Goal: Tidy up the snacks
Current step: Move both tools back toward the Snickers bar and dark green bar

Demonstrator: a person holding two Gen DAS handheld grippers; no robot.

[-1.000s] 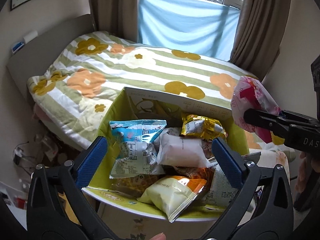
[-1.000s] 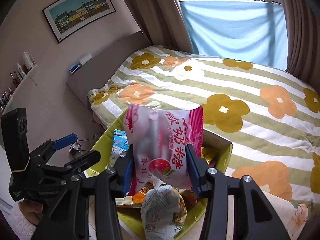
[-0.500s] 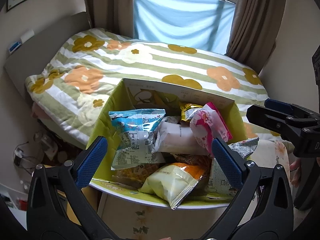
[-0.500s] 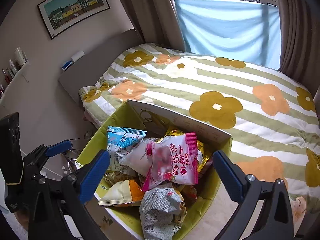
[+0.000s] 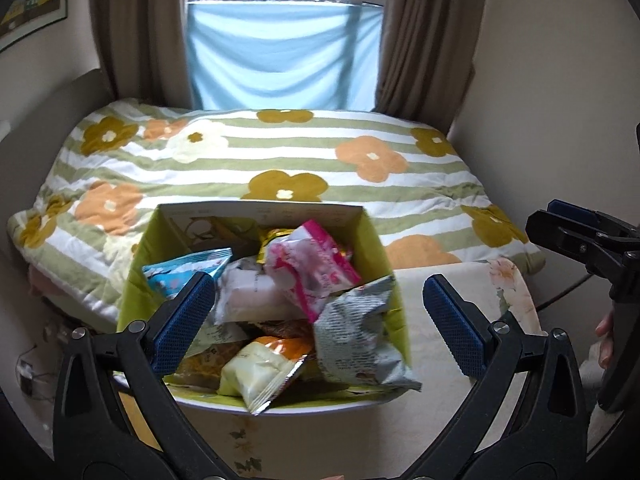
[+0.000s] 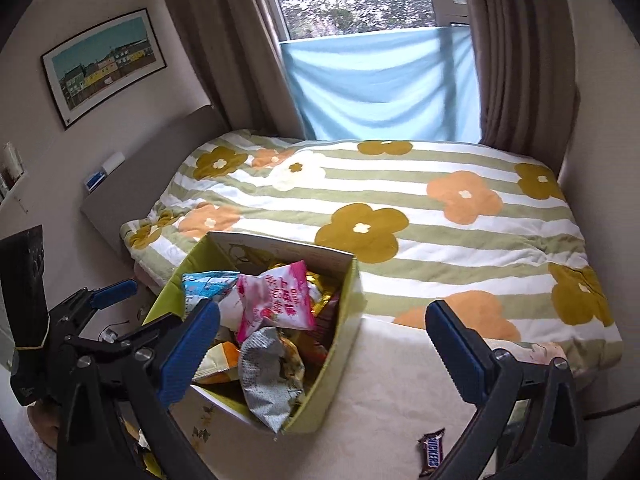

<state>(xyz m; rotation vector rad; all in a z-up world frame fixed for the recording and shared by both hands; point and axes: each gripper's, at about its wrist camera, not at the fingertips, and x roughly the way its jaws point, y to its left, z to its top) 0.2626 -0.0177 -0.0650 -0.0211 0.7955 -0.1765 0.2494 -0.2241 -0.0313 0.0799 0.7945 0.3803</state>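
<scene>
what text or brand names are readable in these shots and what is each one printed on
"SNICKERS": on the small brown chocolate bar lying on the pale tablecloth outside the green cardboard box.
"Oishi": small, likely, on the pink and white snack bag in the box; its large pink Chinese characters are too skewed to read.
Blue and white snack packet, grey crumpled bag, yellow-orange packet: print too blurred.

A home bedroom: flower-patterned bed (image 6: 400,216), curtained window (image 6: 360,0), and framed picture (image 6: 104,64) on the wall.

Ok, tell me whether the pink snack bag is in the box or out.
In: the pink snack bag lies atop the pile inside the green box.
</scene>
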